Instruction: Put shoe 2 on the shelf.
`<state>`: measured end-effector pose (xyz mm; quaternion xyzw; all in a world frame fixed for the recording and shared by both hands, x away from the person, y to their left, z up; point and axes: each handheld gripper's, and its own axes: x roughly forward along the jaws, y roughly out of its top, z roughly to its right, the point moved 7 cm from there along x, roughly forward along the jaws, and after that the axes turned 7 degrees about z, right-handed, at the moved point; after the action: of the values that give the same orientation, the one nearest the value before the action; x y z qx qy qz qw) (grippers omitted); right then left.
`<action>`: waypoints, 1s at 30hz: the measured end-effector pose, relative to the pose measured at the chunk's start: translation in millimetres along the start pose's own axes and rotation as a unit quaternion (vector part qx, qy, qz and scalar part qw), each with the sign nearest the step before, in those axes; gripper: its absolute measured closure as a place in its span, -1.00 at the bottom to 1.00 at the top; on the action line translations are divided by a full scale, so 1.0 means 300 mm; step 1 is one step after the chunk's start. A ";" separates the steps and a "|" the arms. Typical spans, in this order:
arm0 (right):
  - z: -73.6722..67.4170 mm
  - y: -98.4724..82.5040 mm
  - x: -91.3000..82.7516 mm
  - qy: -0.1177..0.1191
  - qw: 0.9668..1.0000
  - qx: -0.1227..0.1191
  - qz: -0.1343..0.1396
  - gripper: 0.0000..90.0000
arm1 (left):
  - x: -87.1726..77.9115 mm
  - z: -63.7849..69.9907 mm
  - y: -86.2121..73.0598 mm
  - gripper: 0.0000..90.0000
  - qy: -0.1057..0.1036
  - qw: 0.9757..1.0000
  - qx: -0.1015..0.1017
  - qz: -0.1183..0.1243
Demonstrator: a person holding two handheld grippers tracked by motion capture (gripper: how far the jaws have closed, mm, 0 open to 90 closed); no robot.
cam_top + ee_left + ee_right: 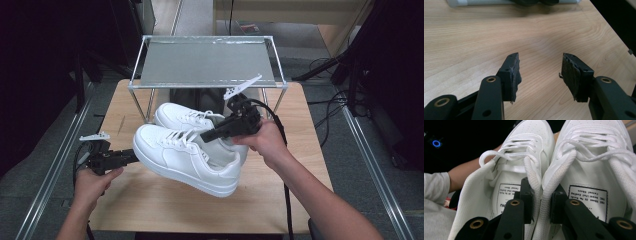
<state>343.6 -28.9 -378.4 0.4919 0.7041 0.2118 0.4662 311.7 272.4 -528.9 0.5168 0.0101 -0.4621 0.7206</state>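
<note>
Black padded fingers [527, 202] of our right gripper [541, 202] clamp the adjoining inner collars of two white lace-up leather sneakers [192, 152], one jaw inside each shoe. The pair appears lifted off the pale wooden table [280, 200], though contact is unclear. Our left gripper [540, 75] stands wide open, holding nothing, near the toes.

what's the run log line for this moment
right gripper: shut on collars of both white sneakers, lifted | left gripper: open, nothing held | wire shelf: bare
</note>
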 end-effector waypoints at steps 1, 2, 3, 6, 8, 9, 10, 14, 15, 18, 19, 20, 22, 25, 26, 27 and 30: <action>-0.002 0.030 -0.004 -0.002 1.000 -0.003 0.004 0.75 | 0.000 0.000 0.000 0.09 0.000 1.000 0.000 0.001; -0.002 0.040 -0.005 -0.003 1.000 -0.005 0.005 0.75 | 0.000 0.000 0.000 0.09 0.001 1.000 -0.002 0.002; -0.001 0.066 -0.008 -0.006 1.000 -0.006 0.008 0.75 | 0.001 -0.001 0.001 0.09 0.001 1.000 -0.001 0.003; 0.004 0.131 -0.021 -0.018 1.000 -0.004 0.016 0.75 | 0.003 -0.001 0.001 0.09 0.001 1.000 -0.003 0.003; 0.009 0.174 -0.031 -0.024 0.999 -0.006 0.022 0.74 | 0.006 -0.003 0.001 0.10 0.001 1.000 -0.001 0.000; 0.011 0.191 -0.035 -0.029 0.999 -0.006 0.023 0.75 | 0.008 -0.002 0.002 0.09 -0.001 1.000 -0.002 0.001; 0.013 0.212 -0.042 -0.033 0.999 -0.008 0.024 0.75 | 0.010 -0.002 0.003 0.09 -0.001 1.000 -0.001 0.001; 0.031 0.304 -0.073 -0.060 0.997 -0.008 0.038 0.75 | 0.017 0.001 0.004 0.09 -0.004 1.000 0.003 -0.002; 0.037 0.320 -0.079 -0.065 0.997 -0.007 0.040 0.75 | 0.019 0.001 0.005 0.09 -0.004 1.000 0.004 -0.002; 0.067 0.382 -0.104 -0.095 0.994 -0.007 0.048 0.75 | 0.024 0.005 0.006 0.09 -0.007 1.000 0.004 -0.004; 0.079 0.401 -0.111 -0.107 0.993 -0.007 0.051 0.75 | 0.024 0.005 0.006 0.09 -0.007 1.000 0.004 -0.004; 0.097 0.422 -0.120 -0.123 0.991 -0.004 0.056 0.75 | 0.027 0.007 0.007 0.09 -0.010 1.000 0.006 -0.006; 0.130 0.453 -0.133 -0.148 0.987 0.005 0.067 0.75 | 0.030 0.010 0.007 0.09 -0.011 1.000 0.007 -0.007; 0.188 0.486 -0.150 -0.173 0.981 0.028 0.089 0.75 | 0.036 0.014 0.005 0.09 -0.014 1.000 0.009 -0.012; 0.211 0.496 -0.153 -0.185 0.977 0.033 0.096 0.75 | 0.040 0.016 0.005 0.09 -0.016 1.000 0.009 -0.014; 0.239 0.506 -0.157 -0.199 0.974 0.042 0.103 0.75 | 0.041 0.016 0.004 0.09 -0.017 1.000 0.011 -0.016; 0.306 0.524 -0.157 -0.238 0.963 0.056 0.116 0.75 | 0.047 0.021 0.005 0.09 -0.018 1.000 0.010 -0.013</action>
<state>504.7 -18.5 -281.7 0.6318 0.5217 0.1021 0.5641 317.9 258.5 -531.7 0.5157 -0.0011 -0.4810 0.7090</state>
